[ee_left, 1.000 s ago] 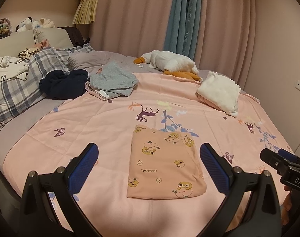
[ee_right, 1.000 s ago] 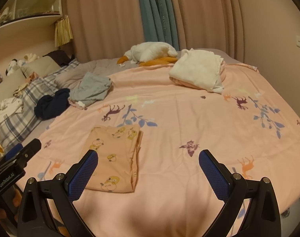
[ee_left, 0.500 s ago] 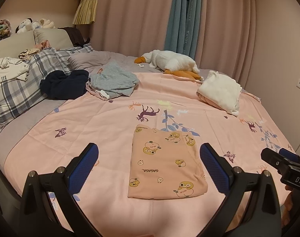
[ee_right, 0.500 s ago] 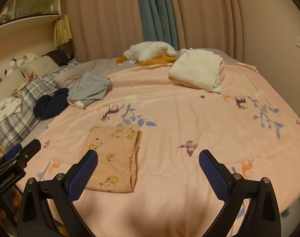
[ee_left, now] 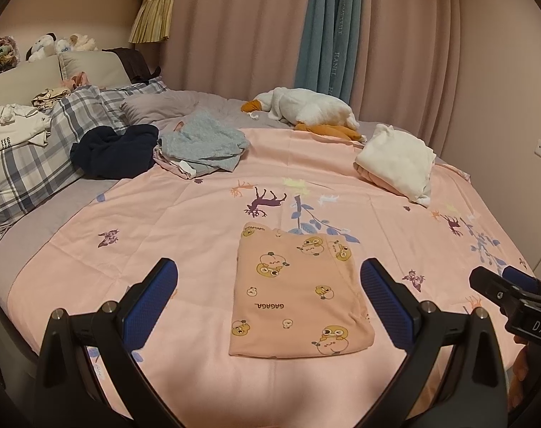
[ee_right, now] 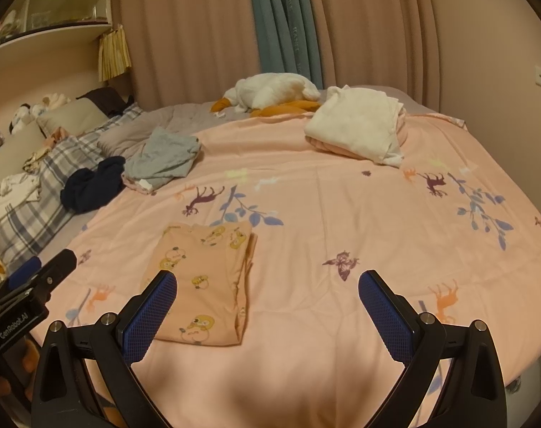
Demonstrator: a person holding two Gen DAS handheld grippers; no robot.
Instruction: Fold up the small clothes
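Observation:
A small peach garment (ee_left: 295,292) printed with yellow cartoon ducks lies folded into a flat rectangle on the pink bedspread (ee_left: 184,221). It also shows in the right wrist view (ee_right: 202,281). My left gripper (ee_left: 268,278) is open and empty, held above the bed just short of the garment's near edge. My right gripper (ee_right: 266,289) is open and empty, with the garment under its left finger (ee_right: 149,314). The right gripper's body shows at the left wrist view's right edge (ee_left: 513,296).
A grey garment (ee_left: 202,142) and a dark navy one (ee_left: 117,149) lie at the far left by plaid pillows (ee_left: 24,164). A folded white cloth (ee_left: 398,160) and a white goose plush (ee_left: 306,110) lie at the far side. Curtains and a wall stand behind.
Both grippers have drifted slightly back from the garment and stayed open. The folded garment has not moved.

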